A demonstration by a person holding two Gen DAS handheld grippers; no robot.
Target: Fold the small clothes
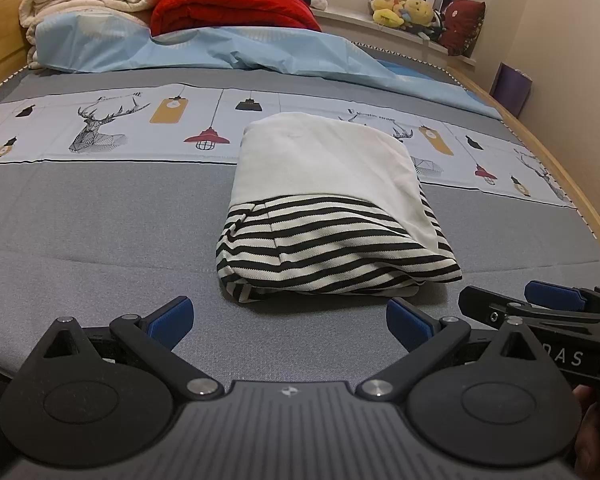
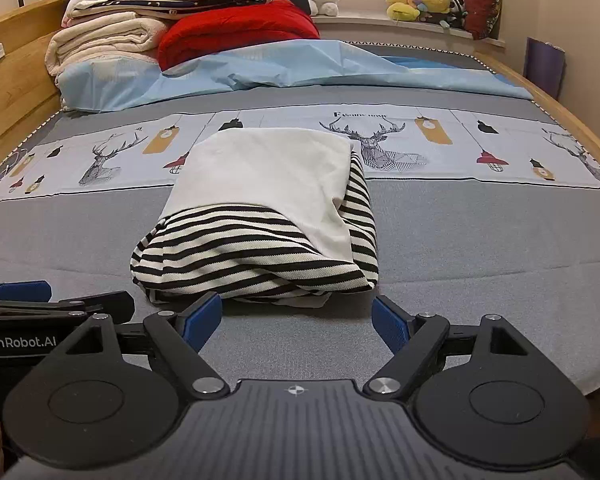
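Left wrist view shows the folded garment (image 1: 324, 208) lying on the grey bed sheet (image 1: 100, 232), a compact bundle with a plain white layer on top and black-and-white striped fabric showing along its near edge and right side; its far end overlaps the printed band of deer and lamps (image 1: 100, 128) that runs across the sheet. Just short of the bundle's near edge, the left gripper (image 1: 290, 320) hovers with its jaws spread wide and nothing between the blue pads, and the right gripper (image 1: 556, 300) shows at the right border beside it. From the right wrist view, the right gripper (image 2: 296, 320) is likewise spread wide and empty, its blue pads just below the striped hem, apart from the cloth. Farther back, a light blue cover (image 2: 280, 68) lies rumpled across the bed, with a red quilt (image 2: 236, 28) and stacked cream blankets (image 2: 104, 40) behind it, and plush toys (image 2: 420, 2) on the window sill.
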